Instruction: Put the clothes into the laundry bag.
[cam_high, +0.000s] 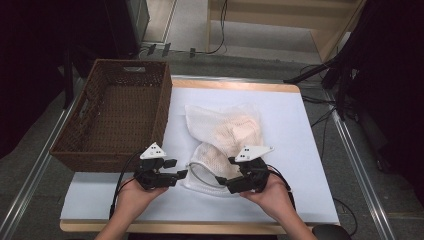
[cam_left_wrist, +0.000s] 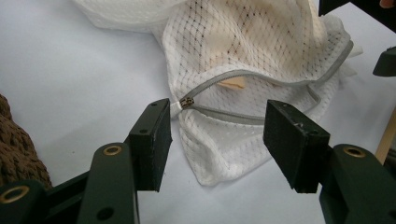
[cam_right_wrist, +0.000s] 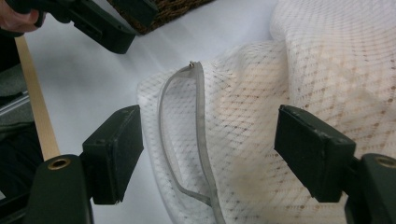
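Left gripper released, zipper pull just ahead of its jaws. Right gripper released, straddling mesh laundry bag.

A wooden-edged table carries everything, its top covered by a white sheet that leaves a strip of wood bare along the far and near edges. At about 9 to 10 o'clock a brown wicker basket stands on the sheet, overhanging the table's left edge. Near the centre, reaching toward 6 o'clock, lies a white mesh bag with a grey zipper, partly open, something pale inside it.
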